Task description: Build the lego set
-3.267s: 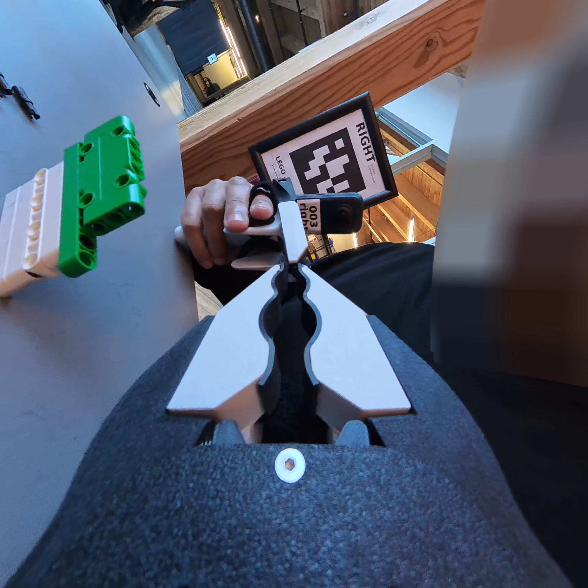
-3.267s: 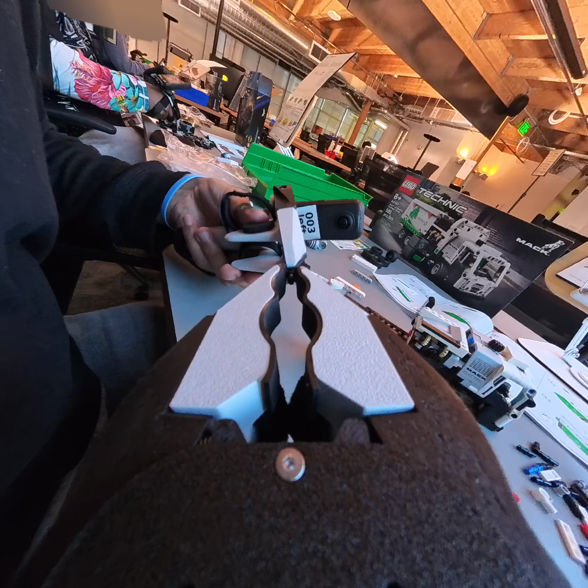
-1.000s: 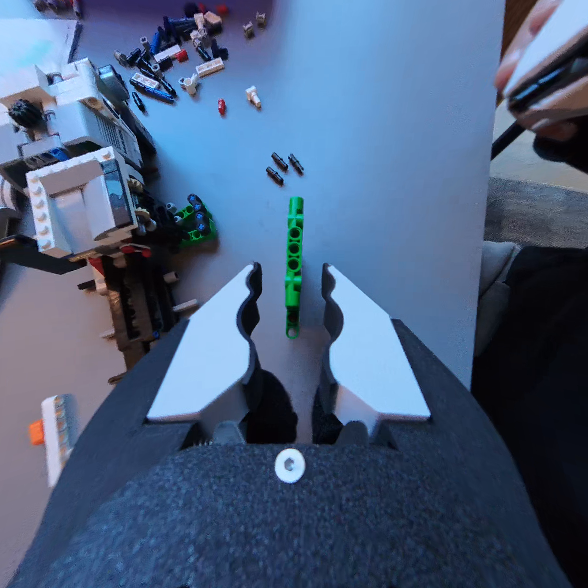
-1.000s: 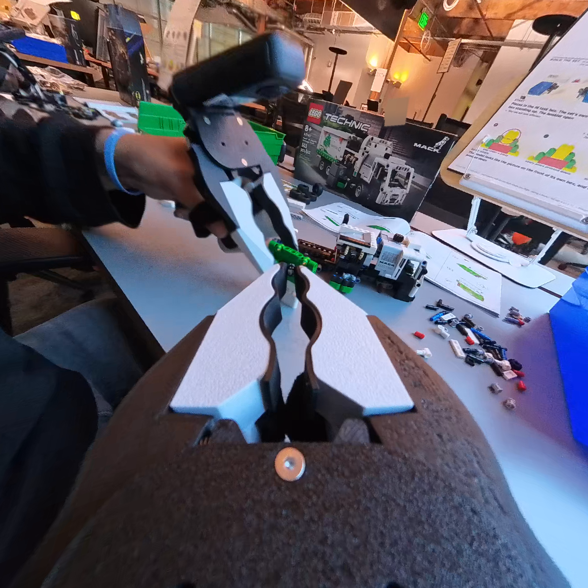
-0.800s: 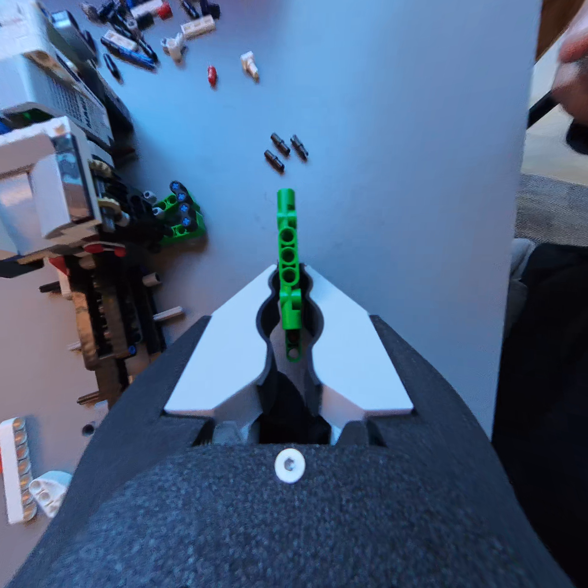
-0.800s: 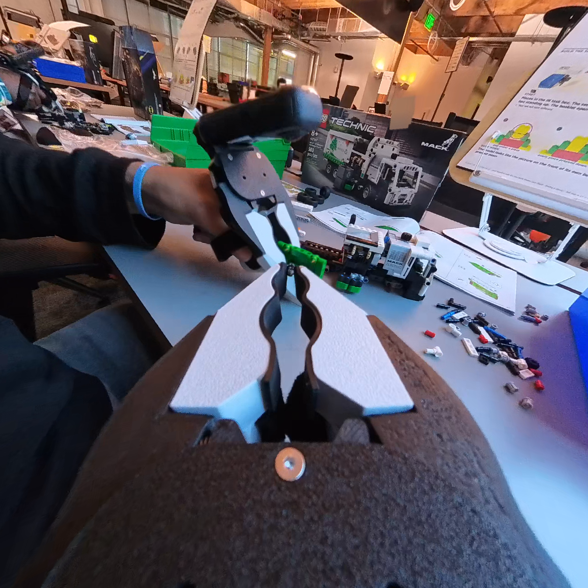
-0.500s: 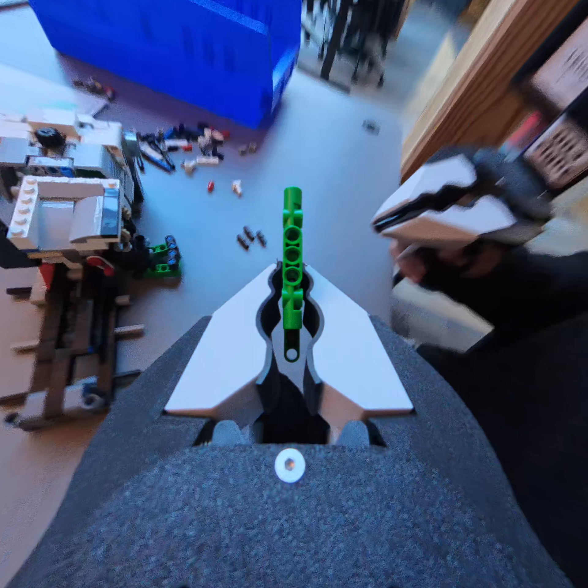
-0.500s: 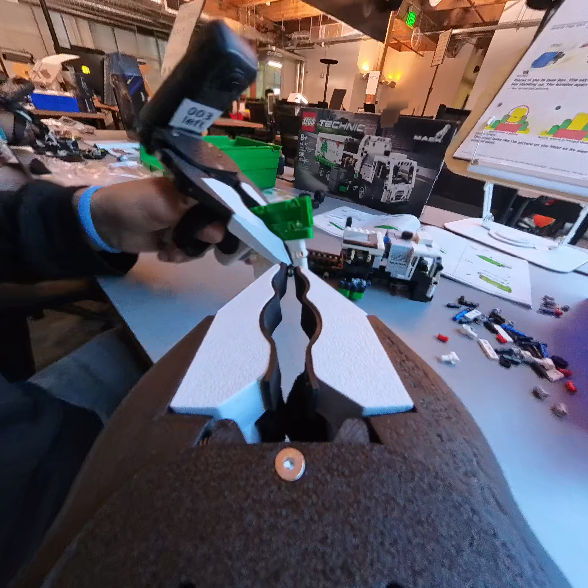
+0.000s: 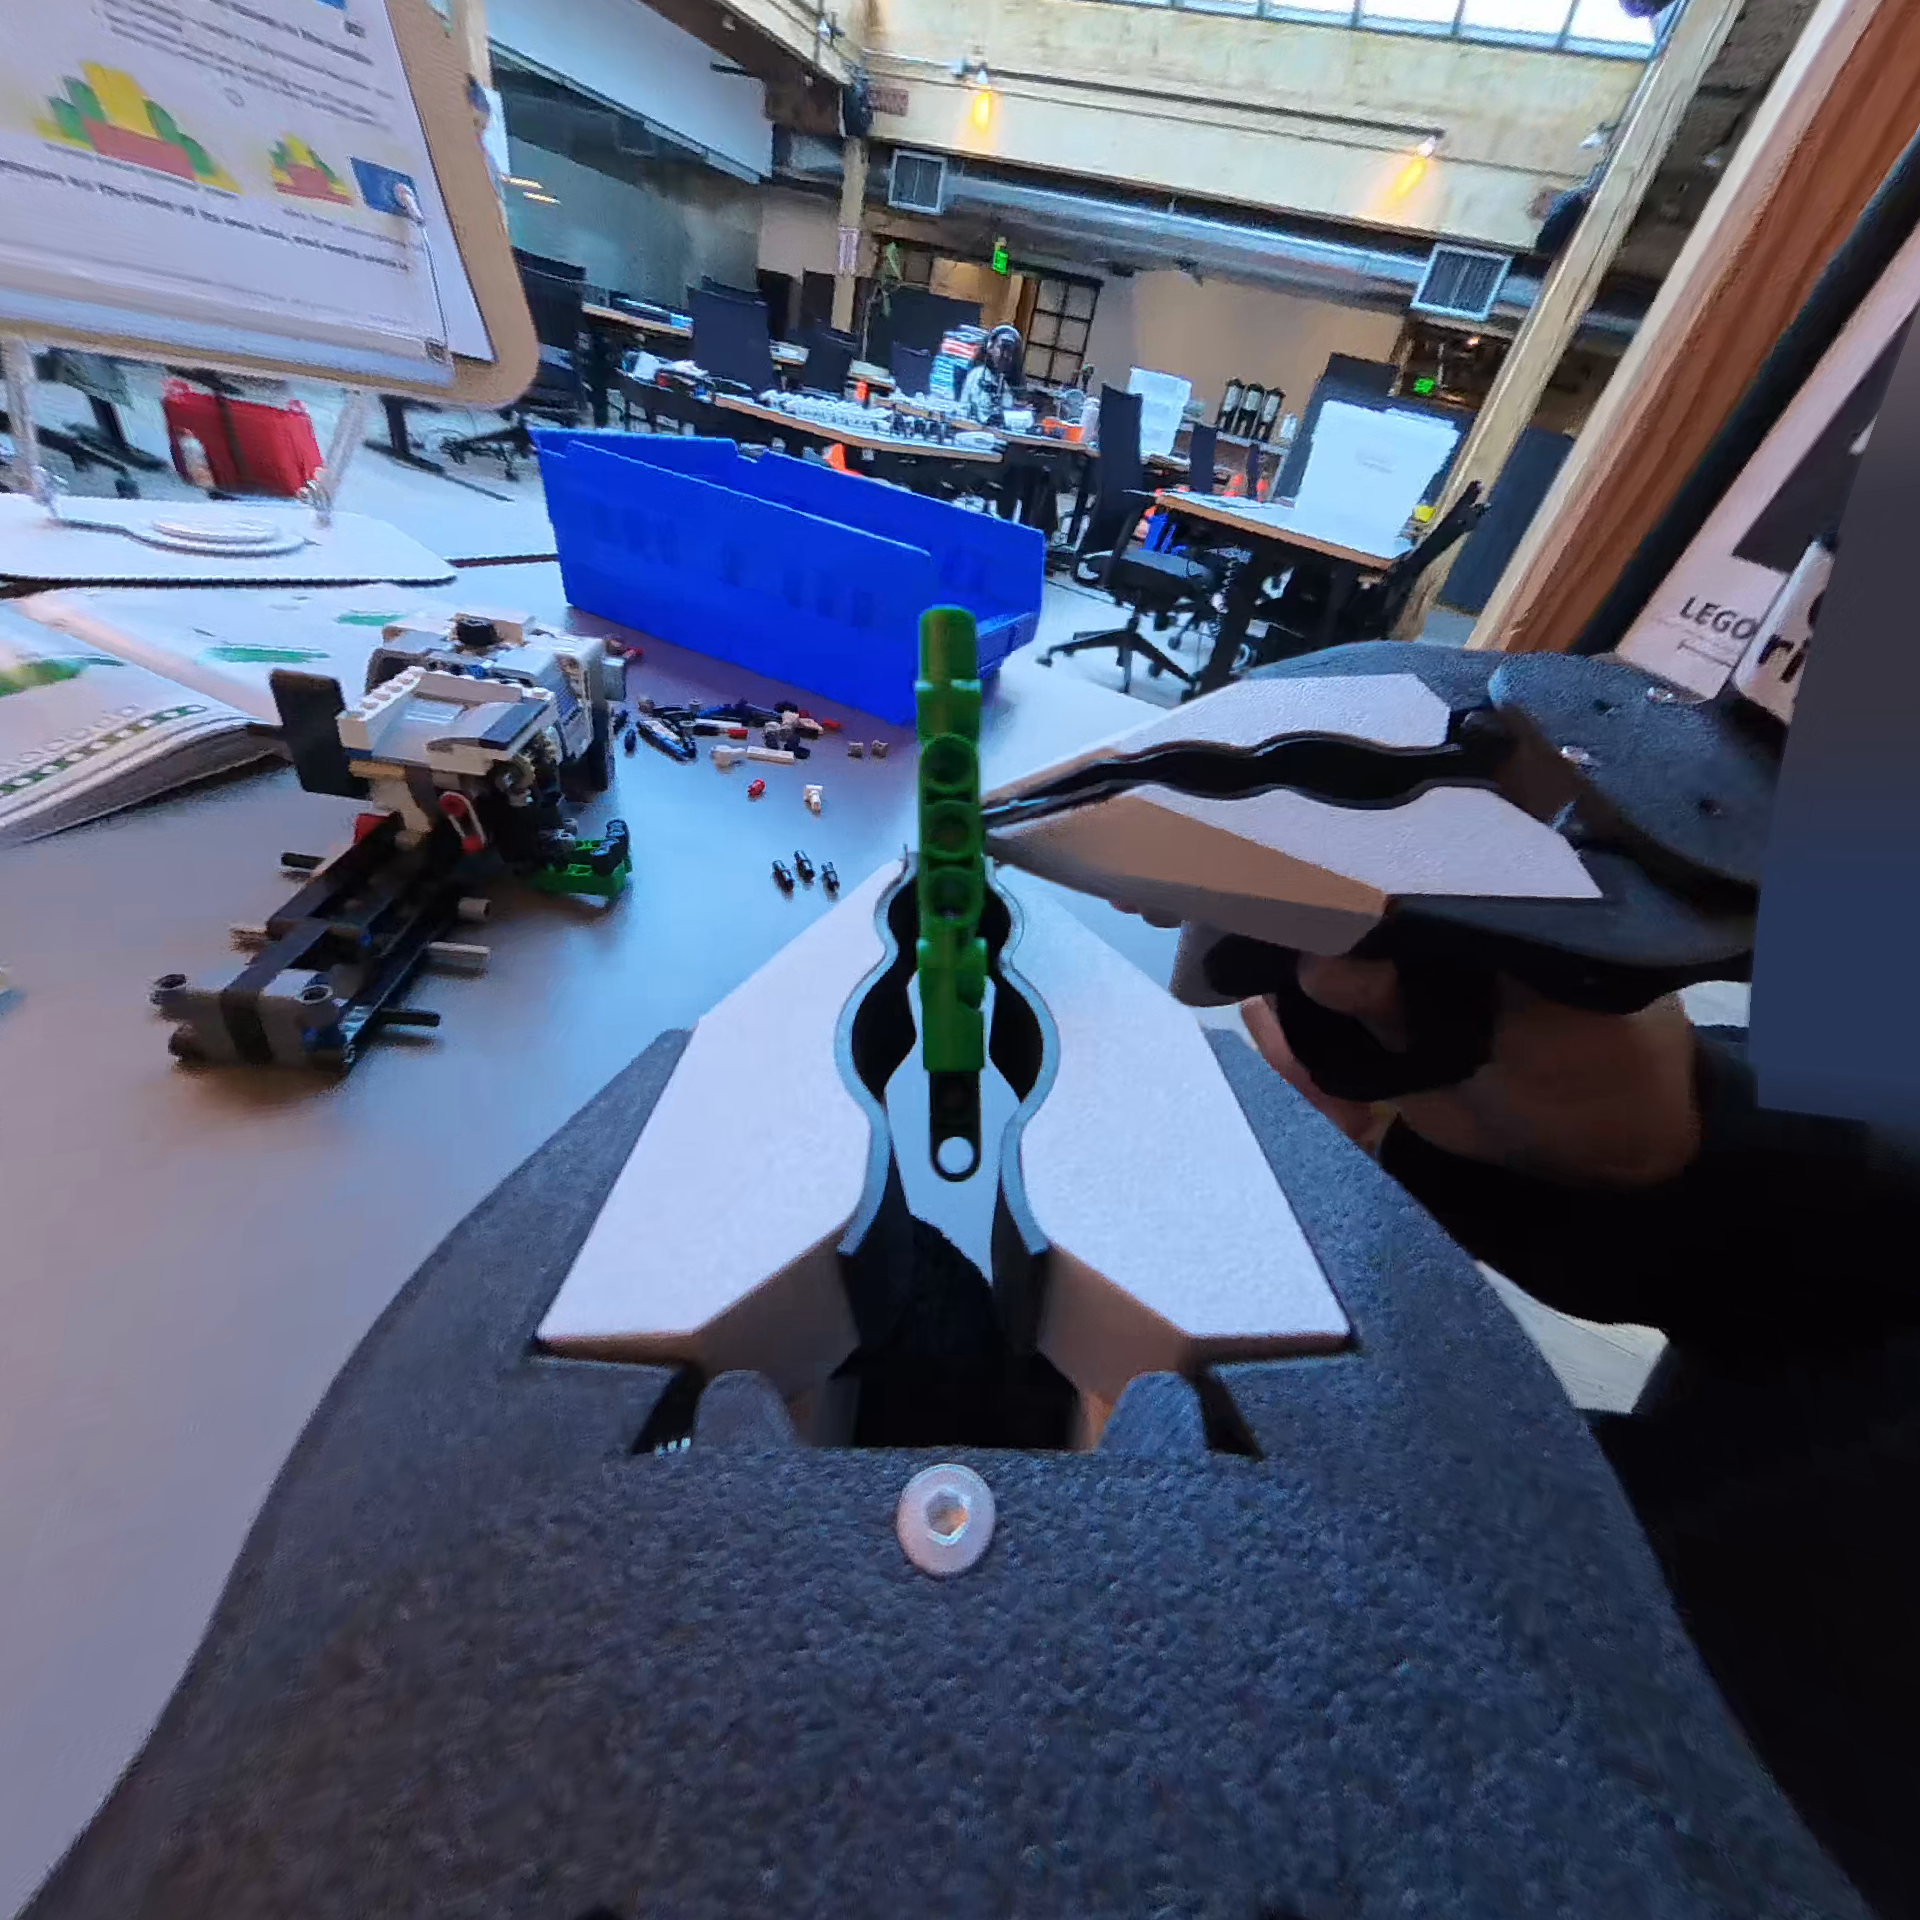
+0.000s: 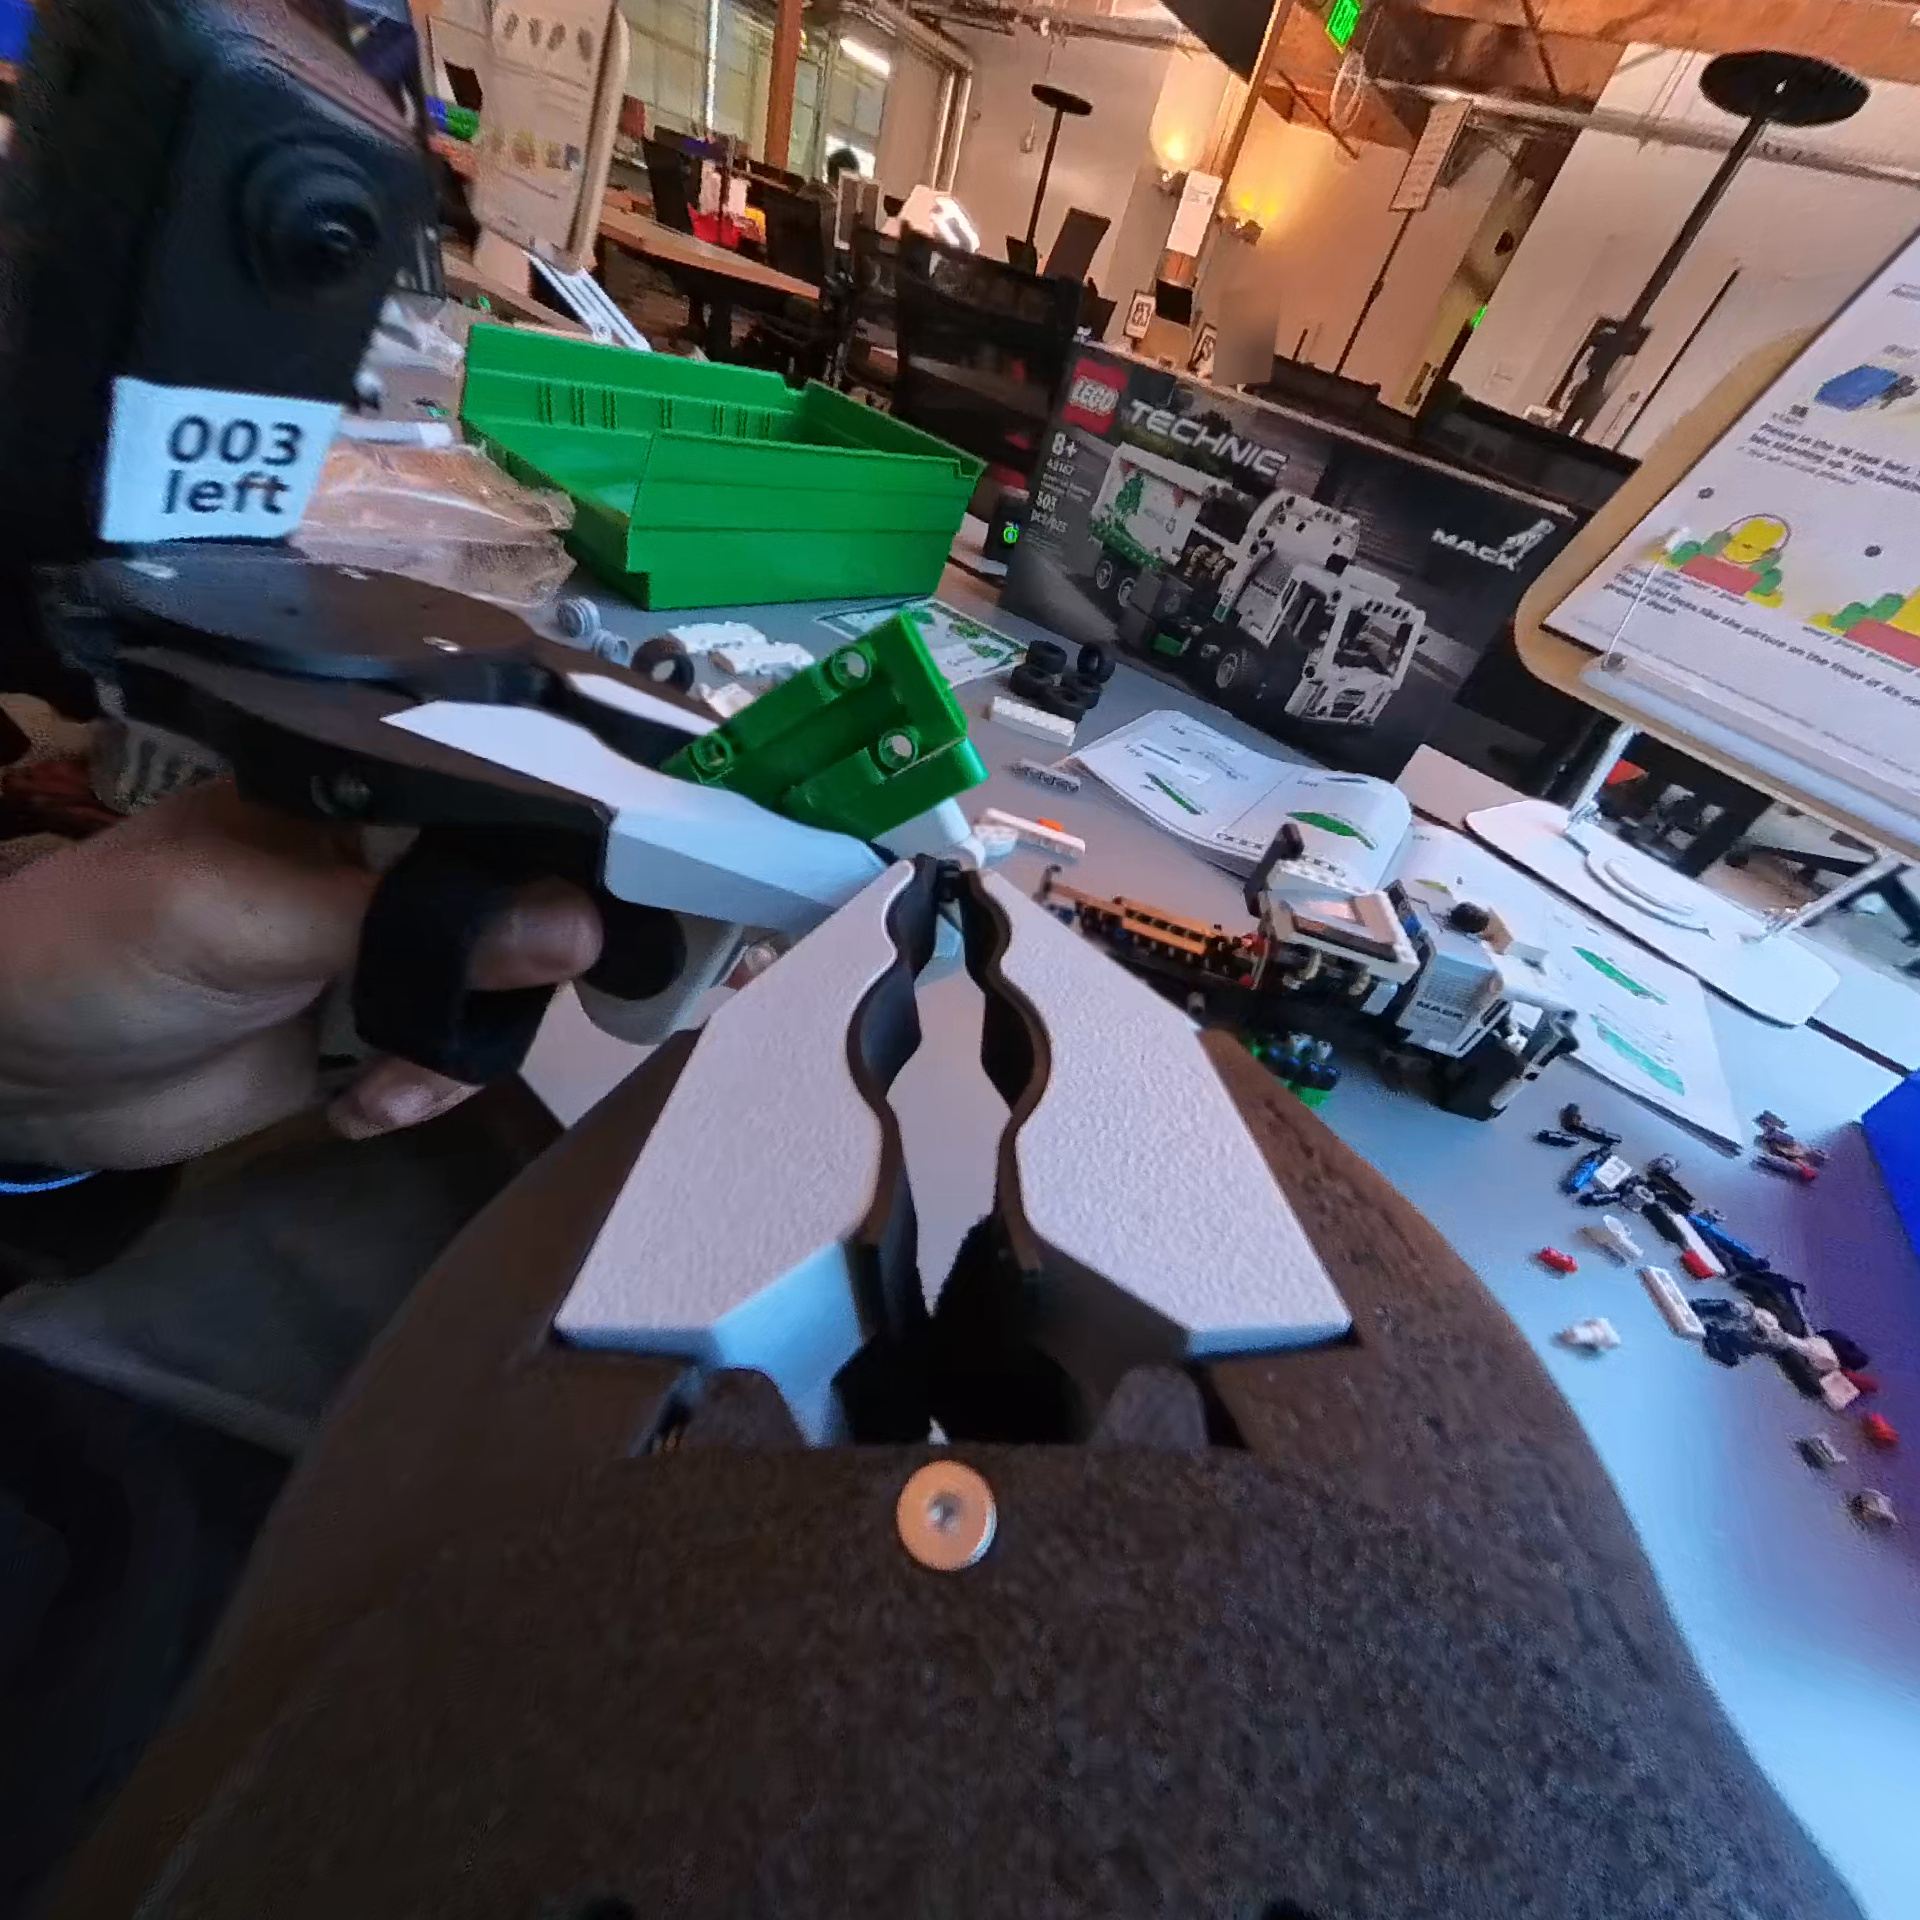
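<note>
My left gripper (image 9: 948,883) is shut on a green Lego panel (image 9: 948,790), held edge-on and upright above the table. In the right wrist view the panel (image 10: 842,738) sticks out of the left gripper (image 10: 873,847), with a white part under it. My right gripper (image 10: 940,873) is shut, and its tips rest against the panel's side. It comes in from the right in the left wrist view (image 9: 987,816). The part-built white truck (image 9: 457,727) stands on the table to the left, and it also shows in the right wrist view (image 10: 1392,966).
Three black pins (image 9: 805,871) and a scatter of small loose pieces (image 9: 748,727) lie beyond the panel. A blue bin (image 9: 790,582) stands behind them. A green bin (image 10: 717,488), the set's box (image 10: 1278,582), an open booklet (image 10: 1236,779) and a sign stand (image 10: 1766,561) sit farther off. Both grippers' tips are close together, under 4 cm apart.
My left gripper closed on the green panel on the table, lifted it and tipped it upright. My right gripper, shut throughout, has come up against the panel.
</note>
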`<state>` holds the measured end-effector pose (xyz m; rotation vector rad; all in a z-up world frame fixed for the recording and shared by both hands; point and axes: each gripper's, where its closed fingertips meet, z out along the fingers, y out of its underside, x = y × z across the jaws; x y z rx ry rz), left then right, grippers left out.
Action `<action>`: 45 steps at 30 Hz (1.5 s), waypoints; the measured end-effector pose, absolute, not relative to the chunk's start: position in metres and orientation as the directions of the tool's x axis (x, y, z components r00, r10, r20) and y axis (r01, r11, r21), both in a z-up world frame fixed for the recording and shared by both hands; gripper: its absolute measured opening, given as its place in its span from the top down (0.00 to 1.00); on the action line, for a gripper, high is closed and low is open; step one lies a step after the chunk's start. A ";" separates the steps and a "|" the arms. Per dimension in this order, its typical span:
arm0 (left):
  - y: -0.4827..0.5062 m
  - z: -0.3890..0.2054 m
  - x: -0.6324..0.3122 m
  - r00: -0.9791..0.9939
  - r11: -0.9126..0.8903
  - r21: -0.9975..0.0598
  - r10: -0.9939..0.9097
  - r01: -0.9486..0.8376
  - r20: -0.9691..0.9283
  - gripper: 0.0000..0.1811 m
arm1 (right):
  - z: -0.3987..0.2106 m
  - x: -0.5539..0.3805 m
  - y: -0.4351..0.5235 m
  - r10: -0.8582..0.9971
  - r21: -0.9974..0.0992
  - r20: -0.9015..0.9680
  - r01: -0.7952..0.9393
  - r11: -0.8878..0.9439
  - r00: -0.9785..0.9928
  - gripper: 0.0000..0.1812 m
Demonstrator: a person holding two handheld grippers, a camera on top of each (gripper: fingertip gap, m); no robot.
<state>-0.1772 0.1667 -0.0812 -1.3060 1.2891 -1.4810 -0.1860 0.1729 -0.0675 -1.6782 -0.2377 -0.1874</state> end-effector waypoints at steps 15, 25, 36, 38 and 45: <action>0.153 -0.075 -0.183 -0.215 -0.173 -0.984 -0.960 -0.035 0.177 0.97 | -0.055 -0.191 0.160 -0.026 -0.932 0.360 0.358 -0.063 0.933 0.98; 0.155 -0.082 -0.180 -0.221 -0.241 -0.969 -0.943 -0.061 0.249 0.97 | -0.066 -0.189 0.161 0.010 -0.951 0.300 0.299 -0.080 0.954 0.98; 0.153 -0.080 -0.183 -0.221 -0.165 -0.985 -0.960 -0.049 0.172 0.97 | -0.065 -0.190 0.161 0.012 -0.946 0.318 0.318 -0.065 0.948 0.98; 0.153 -0.080 -0.184 -0.213 -0.136 -0.990 -0.967 -0.040 0.141 0.97 | -0.064 -0.192 0.160 0.009 -0.941 0.333 0.333 -0.061 0.943 0.98; 0.152 -0.084 -0.184 -0.172 -0.032 -0.999 -0.984 -0.038 0.038 0.97 | -0.068 -0.191 0.159 0.014 -0.965 0.255 0.255 -0.053 0.967 0.98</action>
